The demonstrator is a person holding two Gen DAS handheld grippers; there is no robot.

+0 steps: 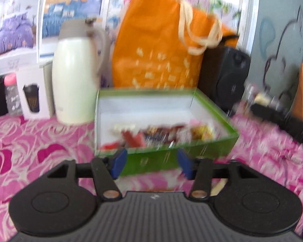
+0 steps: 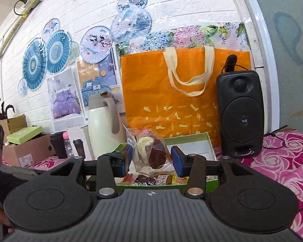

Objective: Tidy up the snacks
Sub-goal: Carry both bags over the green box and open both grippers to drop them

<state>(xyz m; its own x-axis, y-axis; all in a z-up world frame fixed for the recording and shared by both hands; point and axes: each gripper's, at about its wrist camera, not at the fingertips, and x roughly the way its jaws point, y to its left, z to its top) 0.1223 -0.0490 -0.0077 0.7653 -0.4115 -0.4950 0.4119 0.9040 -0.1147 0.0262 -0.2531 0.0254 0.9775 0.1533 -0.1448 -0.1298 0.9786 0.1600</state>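
Gripped a clear-wrapped brown-and-white pastry (image 2: pixel 151 153) in the right tool (image 2: pixel 151 158), above the green cardboard box (image 2: pixel 209 139). Held the left tool (image 1: pixel 150 162) open, empty.

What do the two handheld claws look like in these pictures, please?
Both look alike. The left claw and right claw each have blue pads on black fingers, black arms with silver pivot pins, two round black discs and a ribbed dark grey body with a small compass-like mark. No cables or sleeves show.

An orange tote bag (image 2: pixel 183 100) stands between a cream thermos (image 2: pixel 103 119) and a black speaker (image 2: pixel 240 113).
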